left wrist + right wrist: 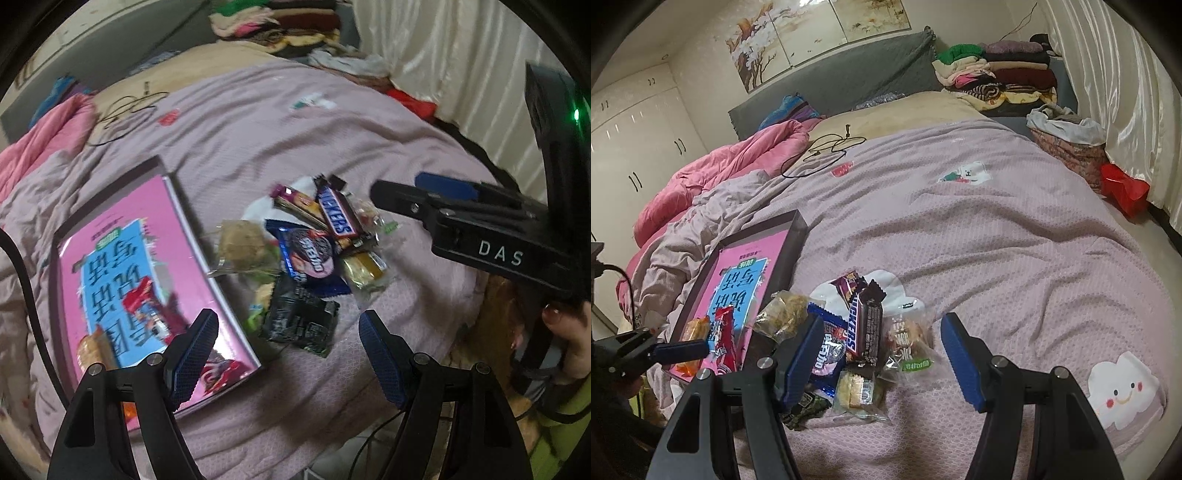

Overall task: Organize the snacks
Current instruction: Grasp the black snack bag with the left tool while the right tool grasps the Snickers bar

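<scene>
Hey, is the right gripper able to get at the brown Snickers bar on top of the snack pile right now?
Probably yes. The brown Snickers bar lies uncovered on top of the pile, and the right gripper hovers open and empty just above it; neighbouring wrappers crowd its sides, though.

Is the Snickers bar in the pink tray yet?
Not yet. The Snickers bar still lies in the snack pile on the bedspread, beside the pink tray.
</scene>
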`<act>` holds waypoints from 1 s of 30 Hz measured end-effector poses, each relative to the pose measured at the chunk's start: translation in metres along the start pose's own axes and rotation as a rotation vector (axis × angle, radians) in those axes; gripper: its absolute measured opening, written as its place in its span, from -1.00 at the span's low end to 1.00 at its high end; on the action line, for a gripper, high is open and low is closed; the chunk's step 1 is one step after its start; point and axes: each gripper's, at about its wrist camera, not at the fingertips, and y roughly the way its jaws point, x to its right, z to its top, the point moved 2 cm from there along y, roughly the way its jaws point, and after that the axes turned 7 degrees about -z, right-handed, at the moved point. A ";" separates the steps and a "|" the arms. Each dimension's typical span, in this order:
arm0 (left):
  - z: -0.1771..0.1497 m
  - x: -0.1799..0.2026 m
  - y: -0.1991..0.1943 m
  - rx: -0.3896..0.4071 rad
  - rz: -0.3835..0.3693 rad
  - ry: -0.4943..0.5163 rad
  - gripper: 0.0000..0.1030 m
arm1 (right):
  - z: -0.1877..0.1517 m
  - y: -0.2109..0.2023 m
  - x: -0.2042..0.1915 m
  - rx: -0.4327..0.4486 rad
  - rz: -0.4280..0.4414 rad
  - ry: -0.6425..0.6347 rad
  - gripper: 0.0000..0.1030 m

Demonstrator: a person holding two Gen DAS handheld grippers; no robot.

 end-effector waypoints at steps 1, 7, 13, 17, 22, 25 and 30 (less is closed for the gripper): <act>0.000 0.001 0.004 -0.014 0.003 0.009 0.53 | 0.000 0.001 0.000 -0.005 0.002 -0.002 0.27; 0.001 0.003 0.023 -0.068 -0.025 0.027 0.25 | -0.003 0.011 -0.001 -0.029 0.009 -0.015 0.27; 0.002 0.004 0.034 -0.100 -0.045 0.038 0.18 | -0.004 0.031 -0.009 -0.075 0.036 -0.055 0.27; 0.002 0.001 0.037 -0.104 -0.045 0.033 -0.09 | -0.004 0.041 -0.018 -0.088 0.049 -0.100 0.22; 0.004 -0.003 0.038 -0.105 -0.056 0.016 -0.18 | 0.001 0.047 -0.020 -0.076 0.039 -0.126 -0.03; 0.004 -0.003 0.034 -0.093 -0.070 0.013 -0.18 | 0.002 0.045 -0.019 -0.060 0.035 -0.125 -0.05; 0.003 -0.005 0.032 -0.086 -0.084 0.005 -0.18 | 0.002 0.037 -0.014 -0.028 0.030 -0.122 -0.05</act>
